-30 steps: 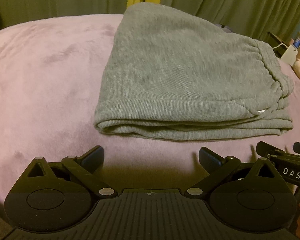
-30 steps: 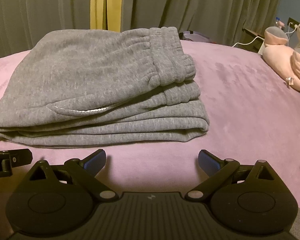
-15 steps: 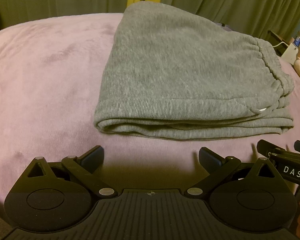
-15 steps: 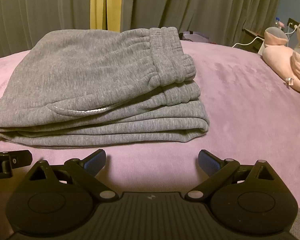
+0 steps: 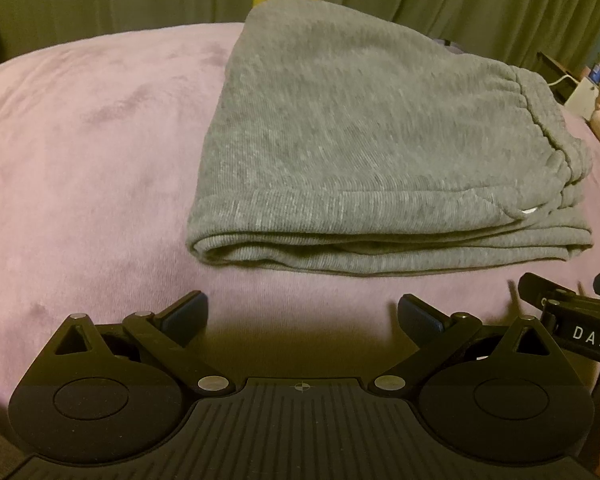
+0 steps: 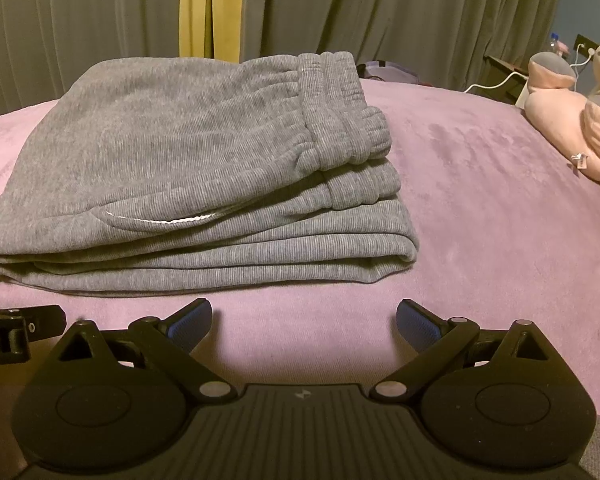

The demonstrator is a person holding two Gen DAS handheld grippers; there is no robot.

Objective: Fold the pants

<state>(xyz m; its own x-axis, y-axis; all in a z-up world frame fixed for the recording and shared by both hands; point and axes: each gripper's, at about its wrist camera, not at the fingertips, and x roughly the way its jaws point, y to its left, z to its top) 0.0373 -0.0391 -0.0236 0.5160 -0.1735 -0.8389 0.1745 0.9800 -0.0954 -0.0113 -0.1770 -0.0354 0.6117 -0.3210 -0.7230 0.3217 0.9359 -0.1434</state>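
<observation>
Grey sweatpants (image 5: 364,152) lie folded in a thick stack on the pink plush bed cover (image 5: 80,152), with the elastic waistband (image 6: 340,108) on top at the right end. My left gripper (image 5: 302,312) stands open just in front of the stack's near edge, nothing between its fingers. In the right wrist view the same pants (image 6: 180,168) lie ahead and to the left, and my right gripper (image 6: 304,318) is open and holds nothing, short of the fold. The right gripper's tip (image 5: 568,312) shows at the left view's right edge.
Grey-green curtains (image 6: 380,12) with a yellow strip (image 6: 208,8) hang behind the bed. A pink and grey plush toy (image 6: 572,120) lies at the far right, near a white cable (image 6: 496,80) and a bottle (image 6: 555,42). Bare pink cover (image 6: 500,220) spreads right of the pants.
Both grippers have hardly moved; the left view has shifted very slightly and looks a little blurred. The pants lie as before.
</observation>
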